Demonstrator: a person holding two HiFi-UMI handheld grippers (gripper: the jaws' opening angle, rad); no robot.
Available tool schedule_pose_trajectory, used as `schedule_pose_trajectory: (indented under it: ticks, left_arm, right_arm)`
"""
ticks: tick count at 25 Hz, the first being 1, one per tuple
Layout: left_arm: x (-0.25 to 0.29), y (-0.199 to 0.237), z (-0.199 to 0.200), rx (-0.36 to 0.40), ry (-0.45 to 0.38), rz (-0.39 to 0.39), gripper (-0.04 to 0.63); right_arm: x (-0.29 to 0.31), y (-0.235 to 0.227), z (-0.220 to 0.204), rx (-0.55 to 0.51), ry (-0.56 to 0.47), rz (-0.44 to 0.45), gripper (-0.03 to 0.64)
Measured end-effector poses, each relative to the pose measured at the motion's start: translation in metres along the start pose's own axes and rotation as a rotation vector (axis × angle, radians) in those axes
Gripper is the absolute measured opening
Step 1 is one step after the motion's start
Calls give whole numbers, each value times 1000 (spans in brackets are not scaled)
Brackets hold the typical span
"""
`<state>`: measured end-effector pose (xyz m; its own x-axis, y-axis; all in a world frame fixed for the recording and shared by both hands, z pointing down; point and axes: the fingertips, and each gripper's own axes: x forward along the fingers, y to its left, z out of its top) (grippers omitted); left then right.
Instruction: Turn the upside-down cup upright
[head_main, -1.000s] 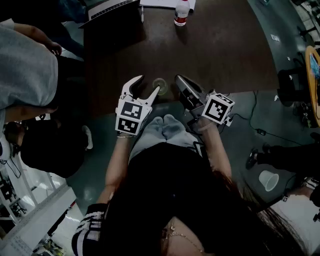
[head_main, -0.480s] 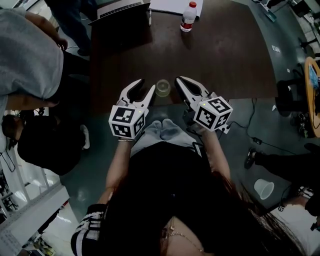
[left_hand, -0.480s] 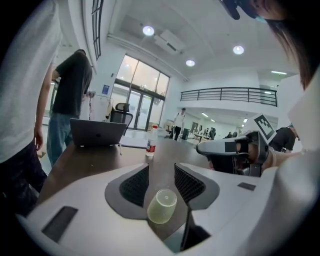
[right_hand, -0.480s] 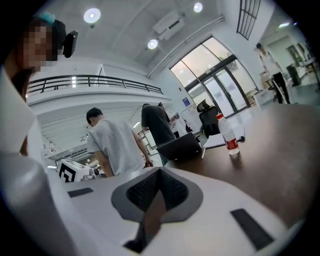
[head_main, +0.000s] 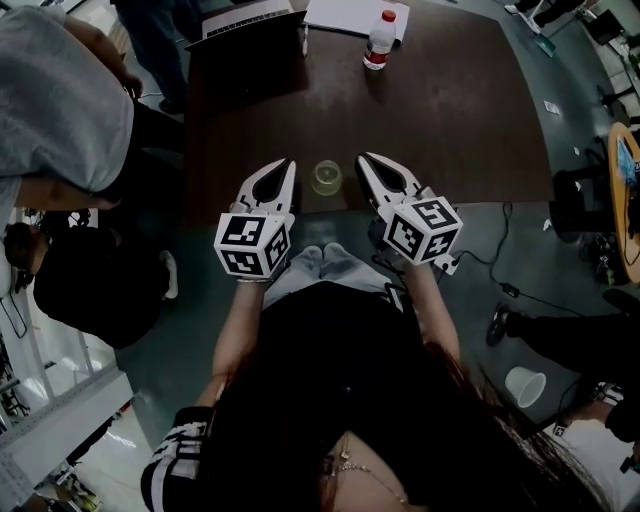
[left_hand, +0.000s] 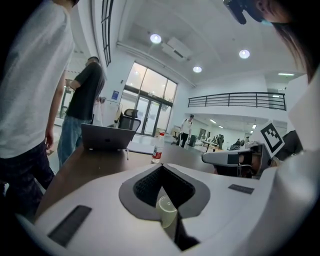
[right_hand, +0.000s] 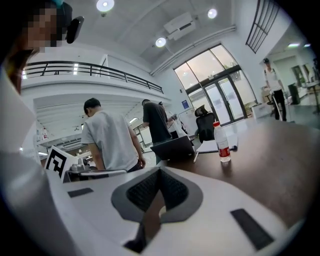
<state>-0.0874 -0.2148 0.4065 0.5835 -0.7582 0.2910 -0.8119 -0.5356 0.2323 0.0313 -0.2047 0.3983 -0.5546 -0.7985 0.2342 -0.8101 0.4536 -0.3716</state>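
The clear plastic cup (head_main: 326, 177) stands free near the tabletop's (head_main: 450, 110) front edge, seemingly mouth-up, so the left tool (head_main: 288, 163) and right tool (head_main: 362, 158) flank it without touching, both clenched on nothing, likely because it needs no grip.

Left tongs (head_main: 287, 166) at centre left of the head view, jaws together and empty, right tongs (head_main: 364, 160) at centre right, jaws together, both pointing up-frame, forearms (head_main: 238, 325) reaching from below

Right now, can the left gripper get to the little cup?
Probably yes. The cup sits on the table just beside the left gripper, nothing between them. Its jaws are shut, so they'd need to open first.
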Motion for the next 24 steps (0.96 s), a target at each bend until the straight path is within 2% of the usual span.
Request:
schedule_pose_trajectory:
  ticks: [24]
  left_arm:
    - [-9, -7, -2, -9, 9, -13, 3]
  right_arm:
    - [-8, 7, -2, -17, -4, -2, 17]
